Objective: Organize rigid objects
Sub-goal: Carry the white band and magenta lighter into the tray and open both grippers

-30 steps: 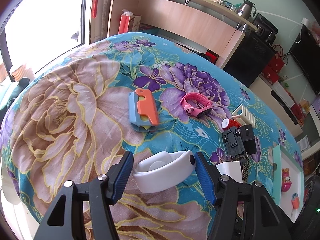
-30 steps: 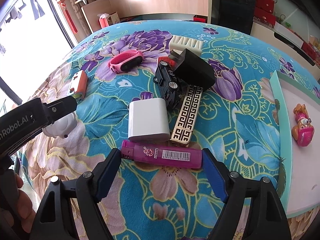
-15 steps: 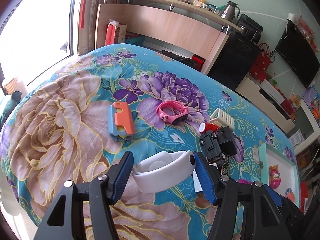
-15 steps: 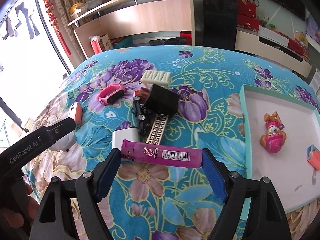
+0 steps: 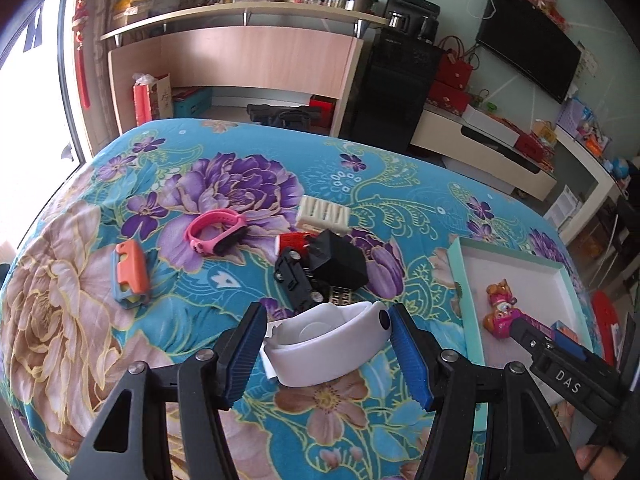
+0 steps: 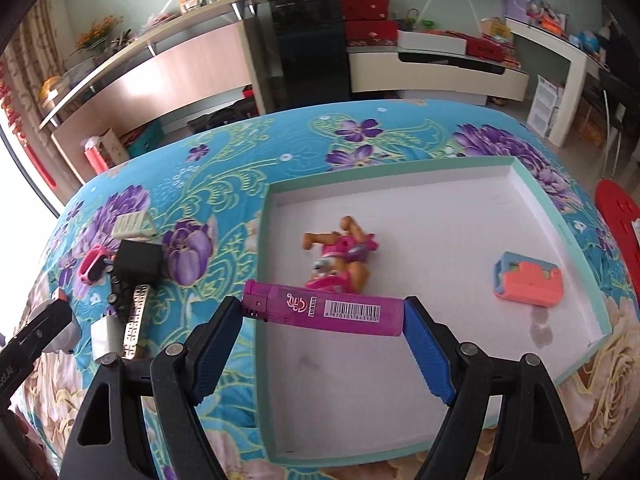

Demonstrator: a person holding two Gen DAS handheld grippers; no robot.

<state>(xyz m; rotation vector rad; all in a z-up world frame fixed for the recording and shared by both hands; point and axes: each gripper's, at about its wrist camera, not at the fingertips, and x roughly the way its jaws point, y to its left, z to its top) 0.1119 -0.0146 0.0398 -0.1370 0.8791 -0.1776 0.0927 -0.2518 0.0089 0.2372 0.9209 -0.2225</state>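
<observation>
My left gripper [image 5: 326,320] is shut on a white wristband [image 5: 328,348] and holds it above the flowered cloth, just left of the tray [image 5: 460,280]. The right gripper [image 6: 322,314] is shut on a magenta lighter [image 6: 324,312], gripped end to end, hanging over the near left part of the white tray [image 6: 560,216]. A pink toy dog [image 6: 340,256] and an orange-and-blue toy [image 6: 528,280] lie inside the tray.
Left on the cloth are a pink wristband [image 5: 216,232], an orange-and-blue block [image 5: 130,276], a black toy car [image 5: 296,280], a black box [image 5: 340,260], a cream ribbed piece [image 5: 324,214], a white charger [image 6: 106,336] and a gold patterned strip [image 6: 134,320]. A red stool [image 6: 620,224] stands beyond the tray.
Both grippers have swung to the right and risen a little, each keeping its object. The lighter has gone from above the cloth to above the tray.
</observation>
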